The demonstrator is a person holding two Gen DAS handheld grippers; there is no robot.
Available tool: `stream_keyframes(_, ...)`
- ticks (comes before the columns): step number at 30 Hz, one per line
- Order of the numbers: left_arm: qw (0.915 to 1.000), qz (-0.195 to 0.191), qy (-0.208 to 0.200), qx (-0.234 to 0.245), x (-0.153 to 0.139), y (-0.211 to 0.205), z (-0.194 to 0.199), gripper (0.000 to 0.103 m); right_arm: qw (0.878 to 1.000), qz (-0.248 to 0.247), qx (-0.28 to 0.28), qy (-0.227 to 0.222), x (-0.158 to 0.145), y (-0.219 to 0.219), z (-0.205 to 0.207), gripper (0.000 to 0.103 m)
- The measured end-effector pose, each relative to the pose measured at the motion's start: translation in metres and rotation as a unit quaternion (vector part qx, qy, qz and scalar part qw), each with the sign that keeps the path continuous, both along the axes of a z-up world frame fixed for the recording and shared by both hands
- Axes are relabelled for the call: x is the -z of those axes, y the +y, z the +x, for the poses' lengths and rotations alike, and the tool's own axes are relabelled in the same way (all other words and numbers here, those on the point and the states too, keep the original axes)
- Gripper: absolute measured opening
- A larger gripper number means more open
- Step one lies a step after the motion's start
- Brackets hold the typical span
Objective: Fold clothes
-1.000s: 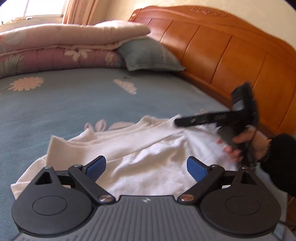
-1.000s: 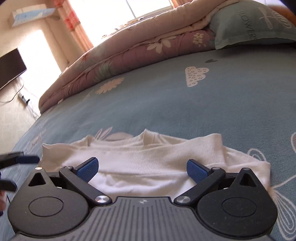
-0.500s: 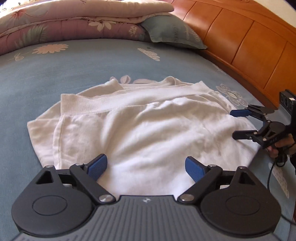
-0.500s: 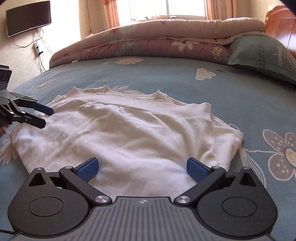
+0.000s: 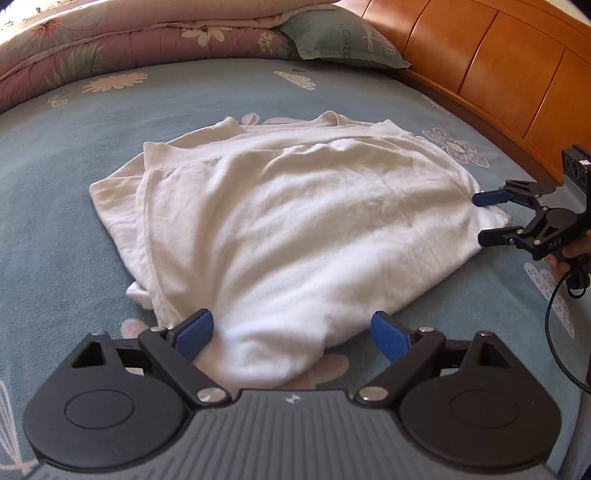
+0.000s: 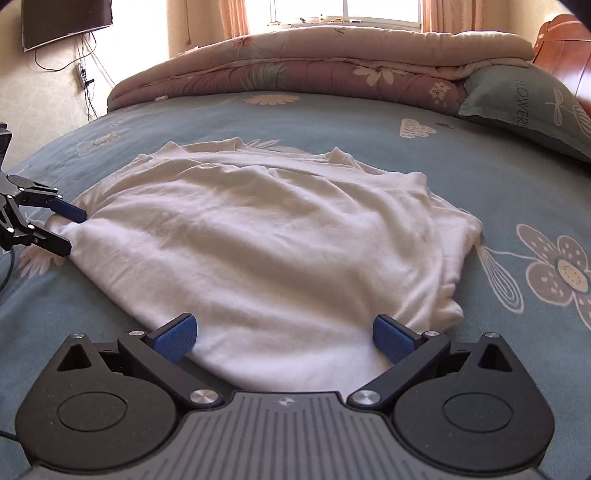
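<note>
White knit garment (image 5: 295, 221) lies part-folded mid-bed on the blue floral sheet (image 5: 74, 184); left wrist view: left gripper (image 5: 291, 332) spread wide, its blue pads astride the near corner of cloth, nothing pinched yet; right gripper (image 5: 487, 218) at the far right edge, likewise spread, upper pad touching the hem; a hand (image 5: 569, 254) behind it, cable trailing. Risk, as I judge it: fabric is soft and layered; a shallow bite takes the top ply only and the fold slews; uneven lift between the two corners would drag the whole piece across the sheet. Orange wooden headboard (image 5: 498, 74) to the right; teal pillow (image 5: 340, 37) and pink quilts (image 5: 129, 33) stacked at the far side.

Right wrist view: own pads open over the near hem (image 6: 284, 350), cloth bunched beside the right pad; wrinkles could be locked in; left gripper (image 6: 62, 229) open at the opposite corner. Window (image 6: 347, 11) bright behind the quilts; wall television (image 6: 66, 22) upper left; glare washes out cloth edges.
</note>
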State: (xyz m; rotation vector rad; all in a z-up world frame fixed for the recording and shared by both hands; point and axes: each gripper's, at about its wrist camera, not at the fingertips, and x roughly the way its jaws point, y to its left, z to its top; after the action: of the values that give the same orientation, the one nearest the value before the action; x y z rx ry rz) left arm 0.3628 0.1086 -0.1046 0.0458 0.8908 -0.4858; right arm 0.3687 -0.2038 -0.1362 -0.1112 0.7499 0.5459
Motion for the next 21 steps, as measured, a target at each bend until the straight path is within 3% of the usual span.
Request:
stream_keyframes(4,0.9992,0.0,-0.035,0.019,-0.018,-0.018,-0.007,0.092,1.0,0.028,0.009,-0.001,-0.021,-0.002,-0.013,0.103)
stream_keyframes(7,0.9994,-0.016,-0.023,0.021,-0.013,-0.036,-0.005,0.092,0.999,0.046,-0.011,-0.005,-0.029,0.017,-0.016,0.103)
stream_keyframes(11,0.9999,-0.016,0.001,0.005,-0.005,-0.034,-0.015,0.092,0.999,0.031,-0.005,0.037,-0.006,0.027,-0.02,0.103)
stream_keyframes(13,0.9999,-0.014,0.006,-0.004,-0.006,-0.029,-0.022,0.092,0.999,0.028,0.001,0.035,-0.005,0.021,-0.031,0.103)
stream_keyframes(16,0.9994,-0.023,-0.027,-0.006,-0.021,-0.026,-0.026,0.093,0.999,0.033,0.008,0.022,-0.012,0.015,-0.043,0.103)
stream_keyframes(21,0.9992,-0.011,0.002,-0.039,-0.009,-0.023,-0.017,0.094,0.998,0.061,0.004,0.009,-0.021,0.028,-0.034,0.103)
